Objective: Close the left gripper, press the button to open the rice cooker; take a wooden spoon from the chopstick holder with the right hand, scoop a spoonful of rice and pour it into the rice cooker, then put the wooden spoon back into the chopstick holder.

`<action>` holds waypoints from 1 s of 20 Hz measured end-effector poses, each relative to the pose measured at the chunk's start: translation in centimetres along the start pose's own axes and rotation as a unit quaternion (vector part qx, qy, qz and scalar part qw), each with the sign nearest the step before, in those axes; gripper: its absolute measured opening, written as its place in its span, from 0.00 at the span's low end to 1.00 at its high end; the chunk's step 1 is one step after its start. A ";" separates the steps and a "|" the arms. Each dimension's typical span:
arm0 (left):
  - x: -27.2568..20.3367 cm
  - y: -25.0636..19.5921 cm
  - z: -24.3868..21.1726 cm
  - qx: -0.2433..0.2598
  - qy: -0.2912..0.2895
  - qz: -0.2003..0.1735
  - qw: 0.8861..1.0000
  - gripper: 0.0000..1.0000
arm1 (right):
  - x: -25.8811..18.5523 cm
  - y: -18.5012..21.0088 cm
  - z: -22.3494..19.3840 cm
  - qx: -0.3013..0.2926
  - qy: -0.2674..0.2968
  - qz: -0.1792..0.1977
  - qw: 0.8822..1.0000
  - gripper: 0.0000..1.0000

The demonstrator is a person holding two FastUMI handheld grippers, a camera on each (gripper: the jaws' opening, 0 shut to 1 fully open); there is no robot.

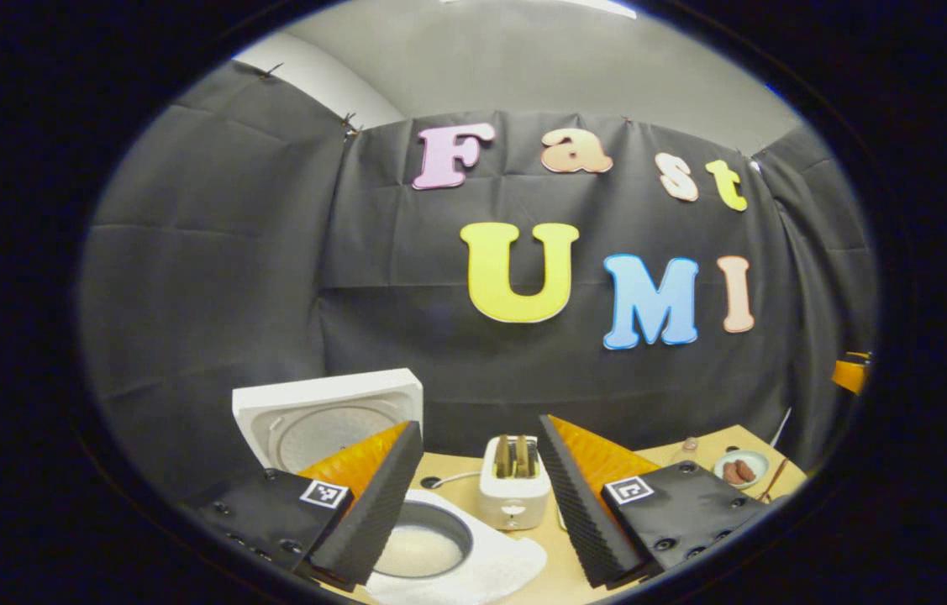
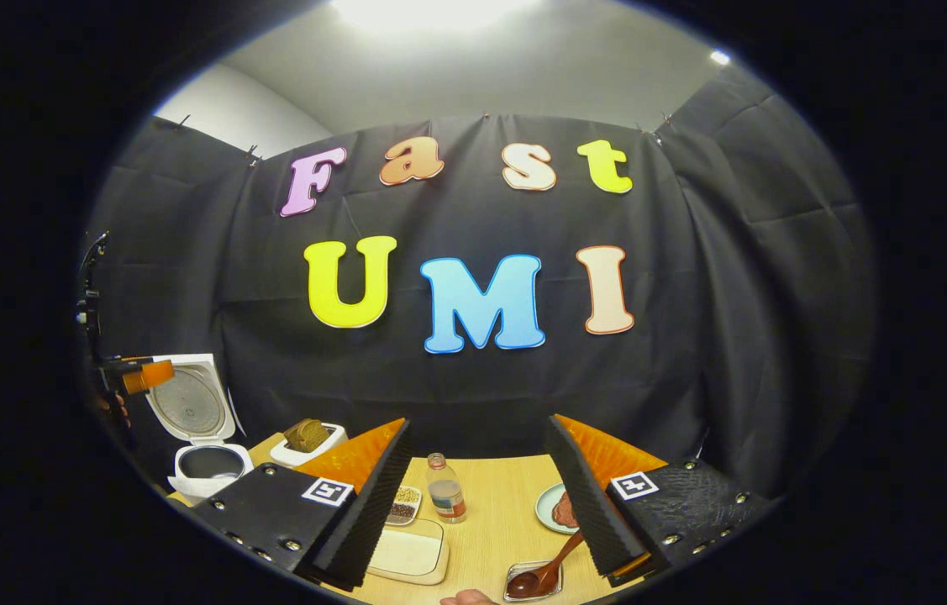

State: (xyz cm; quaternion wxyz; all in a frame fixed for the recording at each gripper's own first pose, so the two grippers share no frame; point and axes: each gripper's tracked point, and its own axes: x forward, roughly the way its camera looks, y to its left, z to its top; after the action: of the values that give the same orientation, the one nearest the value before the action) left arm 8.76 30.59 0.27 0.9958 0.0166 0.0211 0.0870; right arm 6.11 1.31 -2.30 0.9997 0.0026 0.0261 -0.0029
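The white rice cooker (image 1: 473, 571) stands open below my left gripper (image 1: 473, 504), its lid (image 1: 326, 416) upright and its inner pot (image 1: 423, 546) showing a pale bottom. The left gripper is open and holds nothing. In the right gripper view the same cooker (image 2: 204, 462) sits far left. My right gripper (image 2: 473, 504) is open above the table. A dark wooden spoon (image 2: 547, 573) lies with its bowl in a small clear dish (image 2: 523, 593); its handle reaches up to the right finger (image 2: 586, 512). A shallow tray of white rice (image 2: 407, 550) lies beside the left finger.
A white toaster (image 1: 513, 483) with bread stands behind the cooker. On the wooden table (image 2: 490, 538) are a small bottle (image 2: 444, 489), a dish of grains (image 2: 404, 504) and a plate with brown food (image 2: 553, 508). A fingertip (image 2: 465, 598) shows at the bottom edge.
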 end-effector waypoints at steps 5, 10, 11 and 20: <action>3.2 4.7 2.7 0.000 -0.015 0.039 0.999 0.95 | 0.1 0.4 -0.5 -0.005 0.014 0.001 1.000 0.95; 6.1 9.4 4.1 -0.018 -0.022 0.091 0.995 0.92 | 0.7 0.9 -1.0 -0.006 0.034 0.013 0.999 0.96; 6.7 10.8 4.3 -0.022 -0.022 0.105 0.994 0.92 | 0.9 1.0 -1.1 -0.004 0.040 0.018 0.999 0.96; 13.9 18.0 2.2 -0.059 0.024 0.171 0.983 0.95 | 2.7 1.9 -1.1 -0.014 0.055 0.027 0.998 0.96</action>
State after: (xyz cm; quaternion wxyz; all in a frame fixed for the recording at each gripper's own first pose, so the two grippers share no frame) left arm 19.41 50.69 2.57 0.9647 -0.0409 0.0365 0.2575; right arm 8.74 3.18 -3.51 0.9964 -0.0101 0.0811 0.0241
